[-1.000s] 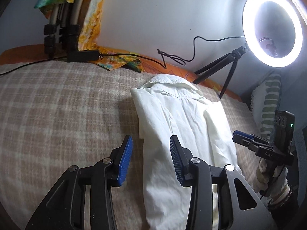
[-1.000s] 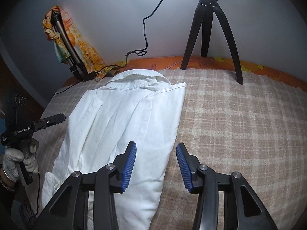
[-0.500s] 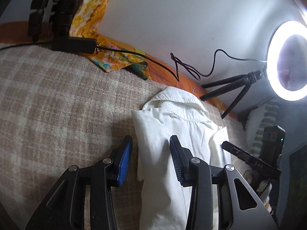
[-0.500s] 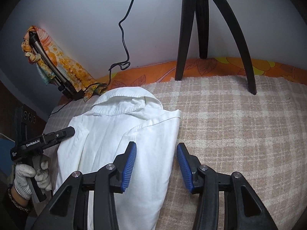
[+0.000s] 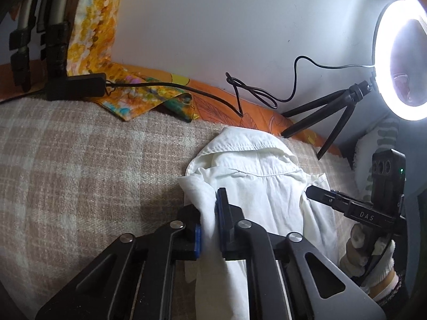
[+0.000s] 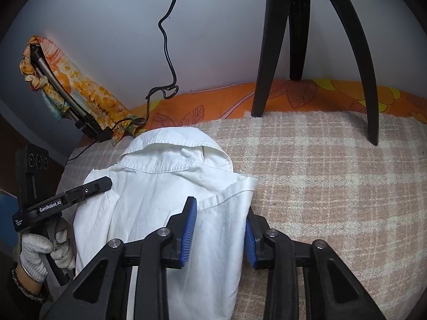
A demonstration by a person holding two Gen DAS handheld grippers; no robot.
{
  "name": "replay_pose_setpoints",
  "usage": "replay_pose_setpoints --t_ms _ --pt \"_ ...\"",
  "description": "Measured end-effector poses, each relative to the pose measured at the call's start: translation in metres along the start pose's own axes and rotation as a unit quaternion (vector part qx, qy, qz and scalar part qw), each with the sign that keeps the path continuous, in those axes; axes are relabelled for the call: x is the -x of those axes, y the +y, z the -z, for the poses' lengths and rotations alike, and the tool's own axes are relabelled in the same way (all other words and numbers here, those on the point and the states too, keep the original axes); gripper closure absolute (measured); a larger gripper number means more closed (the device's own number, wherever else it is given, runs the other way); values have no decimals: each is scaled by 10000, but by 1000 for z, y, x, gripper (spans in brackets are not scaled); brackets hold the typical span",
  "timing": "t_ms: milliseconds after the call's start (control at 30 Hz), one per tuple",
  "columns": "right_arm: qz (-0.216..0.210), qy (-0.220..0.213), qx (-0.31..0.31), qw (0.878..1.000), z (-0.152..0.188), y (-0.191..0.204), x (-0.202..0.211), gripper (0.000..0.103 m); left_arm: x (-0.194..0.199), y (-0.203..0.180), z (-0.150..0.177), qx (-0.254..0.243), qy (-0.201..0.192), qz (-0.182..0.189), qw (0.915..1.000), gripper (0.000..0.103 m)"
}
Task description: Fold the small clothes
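Now the white collared shirt [image 5: 256, 186] is lying lengthwise on the checked blanket [image 5: 80, 173], collar toward the far wall, sides already folded inward. The left claw [image 5: 209, 224] has just been closing and is pinching the shirt's left shoulder edge, pads nearly together on the cloth. The right claw [image 6: 220, 229] has also been closing and is straddling the right shoulder edge, its pads pressing on the bunched cloth between them. Likely the riskiest part is the uneven bite: if one claw is gripping only the top layer, lifting could be pulling the tucked sides open. The ring light tripod [image 6: 315, 53] is standing just beyond the collar, so swinging cloth might be snagging its legs.
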State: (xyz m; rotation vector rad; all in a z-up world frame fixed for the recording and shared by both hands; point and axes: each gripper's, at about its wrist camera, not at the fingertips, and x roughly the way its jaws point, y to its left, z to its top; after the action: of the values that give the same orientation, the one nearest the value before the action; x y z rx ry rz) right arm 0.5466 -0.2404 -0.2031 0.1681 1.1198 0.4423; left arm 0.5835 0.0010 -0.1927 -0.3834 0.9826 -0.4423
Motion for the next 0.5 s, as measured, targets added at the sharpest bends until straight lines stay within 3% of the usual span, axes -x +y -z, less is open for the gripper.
replay_pose_setpoints --t_ms 200,367,500 --pt "177 -31 262 9995 -3 8 2 92 1 -18 2 -443 -138 -413 9981 99" --pt "324 -102 430 9985 -5 13 8 95 4 -43 5 -1035 -347 -917 9898 99" --pt "379 -168 605 9973 -5 19 14 96 10 -50 8 -1277 -492 -1062 9849 100"
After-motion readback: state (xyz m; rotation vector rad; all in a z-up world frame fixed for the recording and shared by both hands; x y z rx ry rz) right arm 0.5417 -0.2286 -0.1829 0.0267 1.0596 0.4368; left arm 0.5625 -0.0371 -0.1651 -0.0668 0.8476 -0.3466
